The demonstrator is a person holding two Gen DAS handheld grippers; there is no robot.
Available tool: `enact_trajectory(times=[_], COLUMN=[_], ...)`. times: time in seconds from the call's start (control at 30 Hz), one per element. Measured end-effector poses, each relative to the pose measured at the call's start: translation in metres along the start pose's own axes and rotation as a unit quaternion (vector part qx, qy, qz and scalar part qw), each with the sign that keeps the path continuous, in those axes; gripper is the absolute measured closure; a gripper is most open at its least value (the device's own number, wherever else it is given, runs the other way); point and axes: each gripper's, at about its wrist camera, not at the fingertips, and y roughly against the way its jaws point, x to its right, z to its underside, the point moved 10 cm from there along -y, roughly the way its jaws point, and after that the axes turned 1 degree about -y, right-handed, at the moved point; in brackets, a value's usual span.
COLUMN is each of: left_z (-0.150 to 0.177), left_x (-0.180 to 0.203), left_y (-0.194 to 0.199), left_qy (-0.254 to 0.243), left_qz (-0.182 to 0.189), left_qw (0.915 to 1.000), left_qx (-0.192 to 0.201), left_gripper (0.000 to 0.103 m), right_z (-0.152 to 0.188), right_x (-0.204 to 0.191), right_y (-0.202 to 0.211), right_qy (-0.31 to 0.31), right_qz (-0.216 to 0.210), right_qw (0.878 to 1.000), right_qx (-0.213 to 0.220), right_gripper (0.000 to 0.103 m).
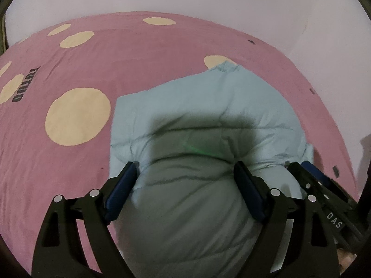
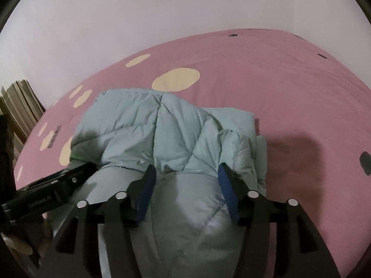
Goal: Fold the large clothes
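A light blue quilted puffer jacket (image 1: 208,115) lies bunched and partly folded on a pink bed cover (image 1: 139,53). It also shows in the right wrist view (image 2: 148,125). My left gripper (image 1: 185,169) is open, its blue-padded fingers (image 1: 125,183) pressed into a puffy fold of the jacket on both sides. My right gripper (image 2: 185,171) is open too, its fingers (image 2: 226,185) set around another bulge of the jacket. The right gripper shows at the right edge of the left wrist view (image 1: 310,173), and the left gripper shows at the left of the right wrist view (image 2: 69,180).
The pink cover (image 2: 289,88) carries cream round patches (image 1: 77,118) and dark printed letters (image 1: 24,84). A pale wall (image 2: 162,18) stands behind the bed. Stacked brown boards (image 2: 20,104) lean at the left. The bed edge falls away to the right.
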Motion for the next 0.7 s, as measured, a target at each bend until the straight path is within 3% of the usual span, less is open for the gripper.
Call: enact_trajectory(times=[0.2,0.4,0.7], left_z=[-0.003,0.01,0.059], left_x=[-0.022,-0.053,-0.06], left_y=[0.029,0.051,0.037], left_qy=[0.06,0.125,0.227], left_qz=[0.038,0.08,0.157], left_qw=[0.9975,0.989,0.9604], left_qx=[0.009,0.01,-0.036], left_gripper=[0.017,0.016,0.016], right_z=[-0.004,0.001,0.045], right_x=[0.011,0.042,0.06], right_y=[0.033,0.064,0.05], right_qy=[-0.03,-0.116,-0.208], right_qz=[-0.012,-0.045,-0.098], right_qw=[0.999,0.992,0.973], right_qx=[0.021,0.03,-0.021], right_gripper=[0.034,0.031,0.031])
